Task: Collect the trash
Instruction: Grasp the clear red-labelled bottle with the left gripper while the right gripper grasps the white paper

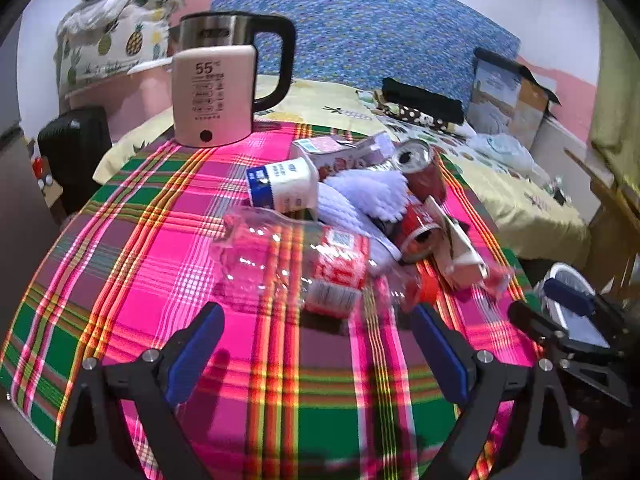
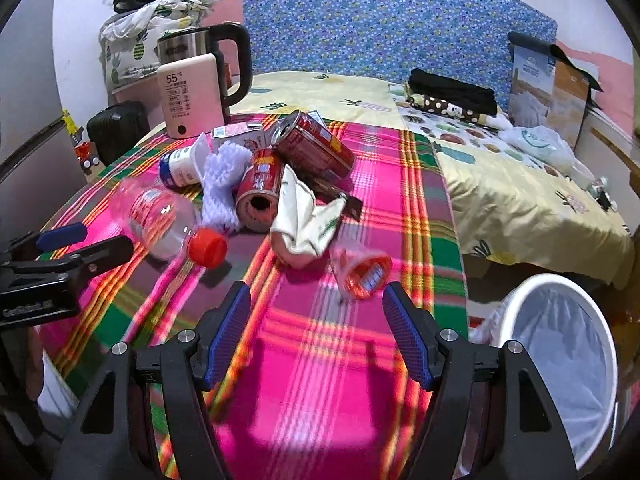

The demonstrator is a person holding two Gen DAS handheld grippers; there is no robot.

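My left tongs [image 1: 318,344] stand wide over the plaid cloth [image 1: 140,248], nothing between their blue pads, the clear bottle [image 1: 288,256] lying just beyond them. My right tongs [image 2: 316,332] are wide too and hold nothing; a small red-labelled cup [image 2: 362,270] lies just past them, smeared so I cannot read it.

The trash sits in a heap in the middle of the cloth. The bottle lies on its side, red cap [image 2: 207,247] toward the near edge, its far end blurred. Behind it a white glove [image 2: 224,184] half covers a red can [image 2: 258,188], open mouth toward me. A second can [image 2: 314,148] leans on the first, with a yoghurt tub [image 2: 180,166] to the left and a flattened carton [image 2: 244,130] at the far side, mostly hidden. A crumpled cream wrapper [image 2: 308,216] droops in front of the cans, over something dark I cannot make out.

A kettle [image 1: 228,80] stands at the far left corner. The lined white bin [image 2: 560,340] is near right, off the cloth, its lower part cut off by my right tongs.
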